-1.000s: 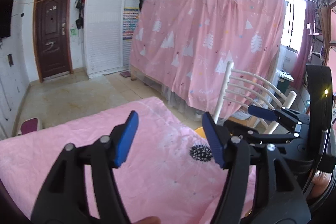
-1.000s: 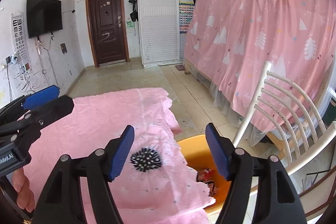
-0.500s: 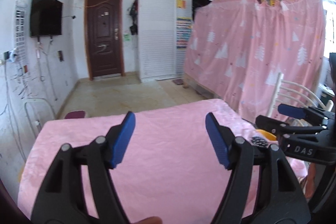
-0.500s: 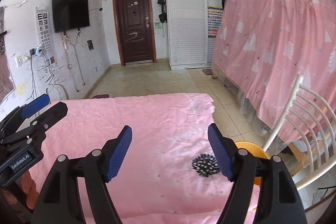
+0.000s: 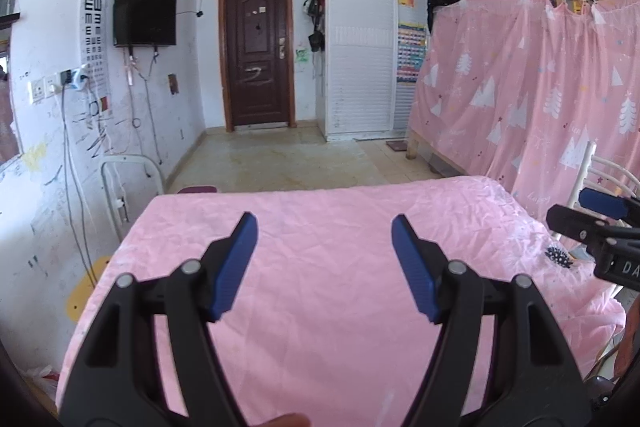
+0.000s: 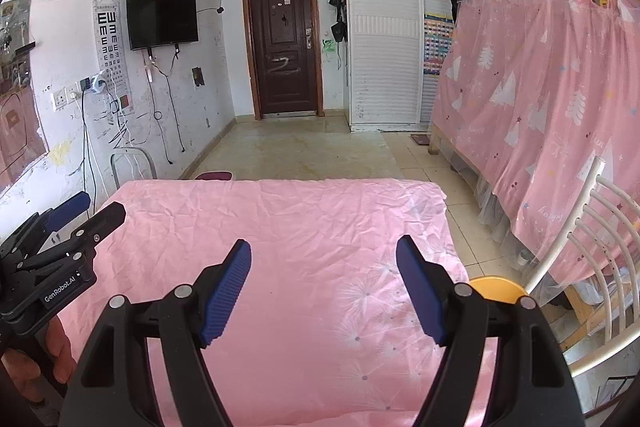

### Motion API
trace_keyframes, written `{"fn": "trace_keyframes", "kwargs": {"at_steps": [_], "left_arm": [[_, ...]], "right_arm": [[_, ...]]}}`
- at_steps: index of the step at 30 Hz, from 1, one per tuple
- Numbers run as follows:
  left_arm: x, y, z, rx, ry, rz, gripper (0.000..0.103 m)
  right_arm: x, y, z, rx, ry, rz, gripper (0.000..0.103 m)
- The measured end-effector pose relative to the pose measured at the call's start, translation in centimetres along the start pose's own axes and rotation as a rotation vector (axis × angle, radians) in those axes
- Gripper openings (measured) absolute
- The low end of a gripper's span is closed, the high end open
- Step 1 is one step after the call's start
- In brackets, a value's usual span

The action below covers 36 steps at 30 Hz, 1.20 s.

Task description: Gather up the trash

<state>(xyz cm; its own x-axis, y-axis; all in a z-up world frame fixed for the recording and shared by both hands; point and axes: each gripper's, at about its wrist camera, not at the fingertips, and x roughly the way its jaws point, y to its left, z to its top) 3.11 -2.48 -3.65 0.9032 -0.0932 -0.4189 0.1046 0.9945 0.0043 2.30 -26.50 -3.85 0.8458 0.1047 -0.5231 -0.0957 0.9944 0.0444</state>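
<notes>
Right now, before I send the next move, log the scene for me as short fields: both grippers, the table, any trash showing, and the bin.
left gripper: open, nothing between the fingers, over the table
right gripper: open, nothing held, over the table's right part
table: covered by a pink cloth, wrinkled
trash on table: none clearly visible; the black spiky patch near the right edge may be only a print on the cloth
orange bin: on the floor beside the table's right edge, only its rim shows
white chair: right of the bin
</notes>
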Motion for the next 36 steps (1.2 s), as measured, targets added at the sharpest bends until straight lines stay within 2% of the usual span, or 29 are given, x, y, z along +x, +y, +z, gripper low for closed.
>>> {"fn": "trace_keyframes", "kwargs": {"at_steps": [4,8,11,36], "left_arm": [[-0.1,0.5,0.1,-0.001,0.015,0.022,0.068],[-0.1,0.9,0.4,-0.007,0.024,0.032,0.074],[-0.1,1.1,0.4,-0.011,0.028,0.041,0.075],[0.6,2.4,0.2,-0.021,0.048,0.085,0.080]], "right_arm": [[0.1,0.2,0.0,-0.001,-0.003,0.020,0.068],[0.3,0.8,0.2,-0.014,-0.007,0.036,0.069],[0.5,1.1,0.4,-0.021,-0.008,0.042,0.070],[1.1,1.6,0.4,-0.027,-0.004,0.049,0.072]]}}
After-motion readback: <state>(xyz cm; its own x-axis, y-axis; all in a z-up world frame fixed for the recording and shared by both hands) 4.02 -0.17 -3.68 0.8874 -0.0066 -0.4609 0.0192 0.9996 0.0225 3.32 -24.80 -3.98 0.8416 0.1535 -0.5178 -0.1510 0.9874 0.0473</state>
